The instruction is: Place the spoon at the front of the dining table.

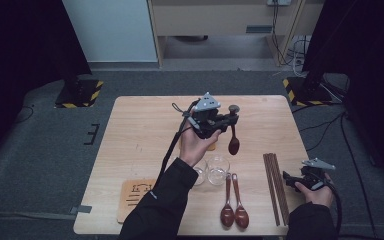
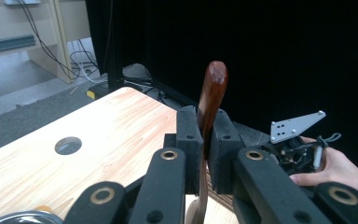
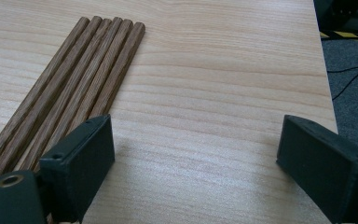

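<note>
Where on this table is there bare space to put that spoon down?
The far left of the table is bare wood, bordered by the left gripper holding the spoon. Another free strip lies along the right edge, beyond the chopsticks, though the open right gripper hovers there. The near middle is crowded: two glasses, two spoons, a wooden board.

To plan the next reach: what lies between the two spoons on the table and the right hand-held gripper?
The bundle of wooden chopsticks lies between the two spoons and the right hand-held gripper, seen in the high view.
</note>
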`<move>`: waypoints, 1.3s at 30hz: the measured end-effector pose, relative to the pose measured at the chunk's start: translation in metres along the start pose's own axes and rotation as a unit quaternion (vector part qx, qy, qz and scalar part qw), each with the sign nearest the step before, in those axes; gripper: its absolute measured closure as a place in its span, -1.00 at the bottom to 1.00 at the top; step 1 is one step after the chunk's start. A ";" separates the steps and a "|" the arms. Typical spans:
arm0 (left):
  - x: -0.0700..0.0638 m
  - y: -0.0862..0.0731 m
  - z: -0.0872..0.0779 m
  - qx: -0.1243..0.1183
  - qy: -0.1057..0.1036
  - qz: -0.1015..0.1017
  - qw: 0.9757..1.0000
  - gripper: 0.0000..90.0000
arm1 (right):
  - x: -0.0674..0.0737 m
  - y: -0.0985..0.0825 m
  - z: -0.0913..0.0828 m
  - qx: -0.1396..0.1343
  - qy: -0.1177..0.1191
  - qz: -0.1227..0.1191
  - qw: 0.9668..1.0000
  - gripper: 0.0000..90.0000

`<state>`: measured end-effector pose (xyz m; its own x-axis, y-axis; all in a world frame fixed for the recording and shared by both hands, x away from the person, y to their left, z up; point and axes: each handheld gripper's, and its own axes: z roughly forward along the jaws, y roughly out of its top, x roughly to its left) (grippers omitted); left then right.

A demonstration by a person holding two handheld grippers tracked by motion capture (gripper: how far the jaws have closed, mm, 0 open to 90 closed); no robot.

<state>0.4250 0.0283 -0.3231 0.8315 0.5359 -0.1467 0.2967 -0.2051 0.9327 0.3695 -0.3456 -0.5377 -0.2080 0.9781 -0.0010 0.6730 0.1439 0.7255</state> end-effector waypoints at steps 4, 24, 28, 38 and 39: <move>0.006 0.001 -0.004 -0.004 0.007 -0.005 1.000 0.87 | 0.000 0.000 0.001 0.001 -0.002 0.004 1.000 -0.81; 0.031 0.001 -0.017 -0.010 0.037 -0.017 0.999 0.87 | 0.000 0.001 0.003 0.010 -0.003 0.006 1.000 -0.95; 0.036 0.001 -0.018 -0.009 0.042 -0.020 0.999 0.87 | 0.000 0.001 0.003 0.011 -0.003 0.006 1.000 -0.95; 0.049 -0.001 -0.017 -0.007 0.053 -0.028 0.998 0.87 | 0.000 0.001 0.003 0.011 -0.003 0.005 1.000 -0.96; 0.050 -0.001 -0.017 -0.006 0.055 -0.028 0.998 0.87 | 0.000 0.001 0.003 0.011 -0.003 0.005 1.000 -0.96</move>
<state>0.4585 0.0690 -0.3262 0.7573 0.6324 -0.1627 0.3347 -0.1620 0.9283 0.3724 -0.3448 -0.5388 -0.1965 0.9805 0.0022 0.6901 0.1367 0.7107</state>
